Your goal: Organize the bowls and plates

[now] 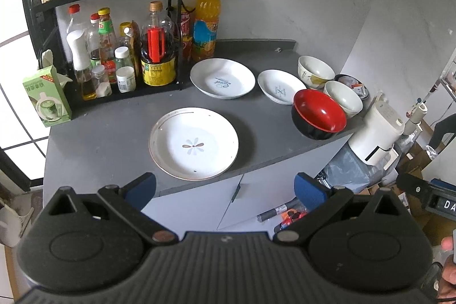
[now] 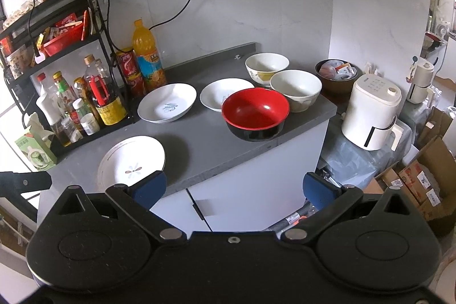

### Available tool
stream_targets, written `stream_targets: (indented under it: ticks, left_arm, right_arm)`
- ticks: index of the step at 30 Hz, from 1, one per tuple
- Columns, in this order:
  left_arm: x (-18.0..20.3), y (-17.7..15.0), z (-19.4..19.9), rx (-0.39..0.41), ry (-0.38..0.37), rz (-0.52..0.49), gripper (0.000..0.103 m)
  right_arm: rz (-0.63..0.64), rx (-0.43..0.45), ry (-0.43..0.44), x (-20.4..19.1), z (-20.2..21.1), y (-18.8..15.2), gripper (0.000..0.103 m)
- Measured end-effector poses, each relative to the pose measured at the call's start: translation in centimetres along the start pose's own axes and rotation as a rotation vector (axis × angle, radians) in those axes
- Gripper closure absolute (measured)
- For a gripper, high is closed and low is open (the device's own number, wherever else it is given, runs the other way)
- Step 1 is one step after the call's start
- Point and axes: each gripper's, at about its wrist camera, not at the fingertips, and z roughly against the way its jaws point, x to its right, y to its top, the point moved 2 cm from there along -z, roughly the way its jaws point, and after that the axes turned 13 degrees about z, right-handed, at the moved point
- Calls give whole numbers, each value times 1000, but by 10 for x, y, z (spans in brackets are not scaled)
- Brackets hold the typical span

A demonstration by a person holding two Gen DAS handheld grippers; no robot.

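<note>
The left gripper (image 1: 225,187) is held wide open and empty, nearest the flower plate (image 1: 193,143) just beyond it.

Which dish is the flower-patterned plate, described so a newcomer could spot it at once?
Start at the grey countertop beside the black bottle rack. The white round ceramic plate with a flower motif lies alone near the front edge, apart from the other dishes. Only it has a thin brown rim line and petals at its centre.

Home kitchen: grey worktop (image 2: 199,150) bearing a condiment rack (image 1: 114,53), bowls, plates, beside an air fryer (image 2: 373,116).
</note>
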Motion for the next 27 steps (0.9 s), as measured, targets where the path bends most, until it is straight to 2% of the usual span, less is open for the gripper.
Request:
stream_targets:
  ticks: [15, 27]
  left_arm:
    - [17, 1, -3, -2, -18, -4, 1]
    - [25, -2, -11, -13, 3, 0, 1]
  right_arm:
    - [-8, -8, -6, 6, 0, -1, 0]
    - [-4, -16, -3, 16, -3, -4, 0]
